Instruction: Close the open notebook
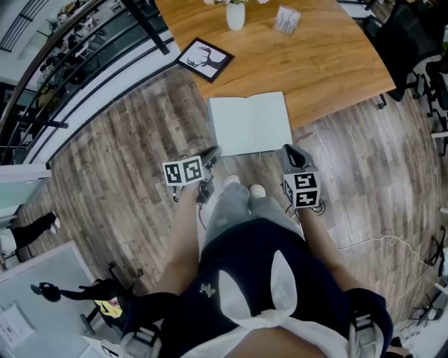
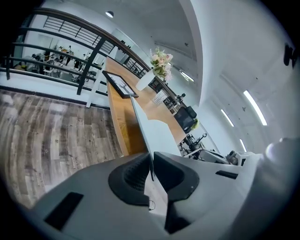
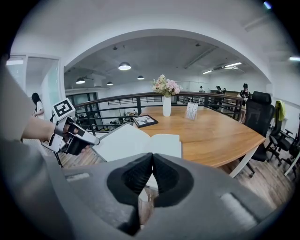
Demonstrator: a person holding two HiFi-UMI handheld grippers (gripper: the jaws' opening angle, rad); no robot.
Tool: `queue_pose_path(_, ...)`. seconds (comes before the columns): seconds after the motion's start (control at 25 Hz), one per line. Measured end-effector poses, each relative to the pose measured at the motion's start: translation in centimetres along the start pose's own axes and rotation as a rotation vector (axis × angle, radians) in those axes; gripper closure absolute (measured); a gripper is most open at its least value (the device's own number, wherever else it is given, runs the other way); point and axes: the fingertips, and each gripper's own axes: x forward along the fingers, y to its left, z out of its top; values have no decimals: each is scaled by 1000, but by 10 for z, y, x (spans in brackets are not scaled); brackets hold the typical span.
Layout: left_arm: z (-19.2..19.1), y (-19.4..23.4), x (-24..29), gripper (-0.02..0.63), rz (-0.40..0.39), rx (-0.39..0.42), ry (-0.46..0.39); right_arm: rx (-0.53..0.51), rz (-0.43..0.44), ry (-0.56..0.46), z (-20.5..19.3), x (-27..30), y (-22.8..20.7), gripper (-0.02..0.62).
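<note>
The open white notebook [image 1: 250,124] lies at the near edge of the wooden table [image 1: 336,63]. My left gripper [image 1: 212,152] is at its near left corner, shut on the left cover. In the left gripper view that cover [image 2: 149,133] runs edge-on between the jaws of the gripper [image 2: 151,161]. In the right gripper view the notebook's left half [image 3: 123,140] tilts up off the table, with the left gripper [image 3: 95,140] pinching its corner. My right gripper [image 1: 288,150] hangs by the near right corner, jaws shut [image 3: 152,159] with nothing between them.
On the table behind the notebook stand a white vase of flowers [image 1: 236,15], a black picture frame [image 1: 204,59] and a small card stand [image 1: 286,20]. A black office chair [image 1: 402,42] is at the right. A dark railing [image 1: 63,63] runs along the left.
</note>
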Motion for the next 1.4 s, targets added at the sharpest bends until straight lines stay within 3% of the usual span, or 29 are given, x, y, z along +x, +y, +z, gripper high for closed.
queue_pose_path(0.8,19,-47,7,563,-111,73,-2,28,-12,-20,5,-2,-11,597)
queue_pose_path(1.4,22,-70,17,563,-168,77,1,39,-13,-14,-1,-5,-18,597)
